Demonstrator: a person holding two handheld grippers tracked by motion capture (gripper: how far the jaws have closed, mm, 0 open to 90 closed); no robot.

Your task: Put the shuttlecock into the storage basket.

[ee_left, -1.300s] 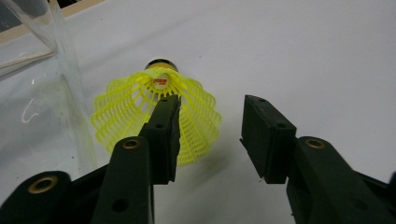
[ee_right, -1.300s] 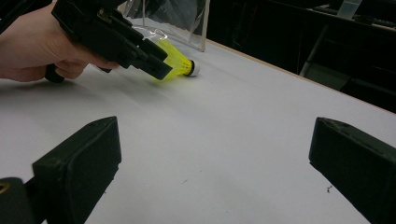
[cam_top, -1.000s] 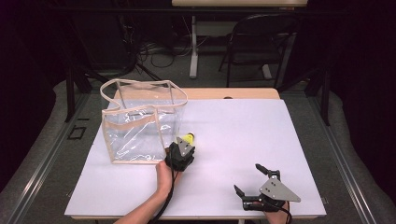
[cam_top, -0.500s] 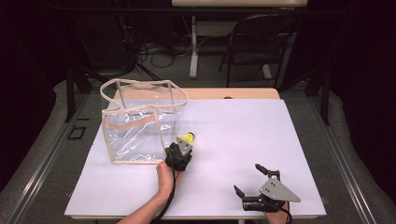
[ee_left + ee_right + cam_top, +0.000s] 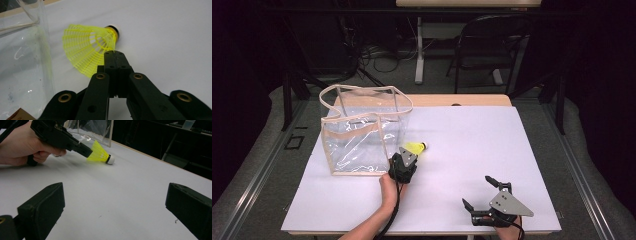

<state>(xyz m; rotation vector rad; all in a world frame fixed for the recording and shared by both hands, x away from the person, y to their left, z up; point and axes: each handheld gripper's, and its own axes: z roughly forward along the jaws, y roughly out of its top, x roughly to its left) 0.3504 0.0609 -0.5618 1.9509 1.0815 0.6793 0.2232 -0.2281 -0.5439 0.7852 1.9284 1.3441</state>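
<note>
A yellow shuttlecock (image 5: 416, 147) with a white cork tip lies on the white table (image 5: 472, 140), just right of a clear plastic bag (image 5: 362, 130). My left gripper (image 5: 408, 156) is shut, its jaws pinching the near rim of the mesh skirt. The left gripper view shows the jaws (image 5: 113, 53) pressed together on the shuttlecock (image 5: 87, 50), with the bag's wall (image 5: 25, 62) at left. My right gripper (image 5: 477, 191) rests near the table's front right, open and holding nothing. The right gripper view looks between its wide jaws (image 5: 113, 202) at the shuttlecock (image 5: 100, 153) and the left gripper (image 5: 87, 152).
The bag stands upright with beige trim and an open top at the table's left. A wooden strip (image 5: 462, 100) edges the table's far side. Beyond it are a dark chair (image 5: 492, 45), cables and table legs on the floor.
</note>
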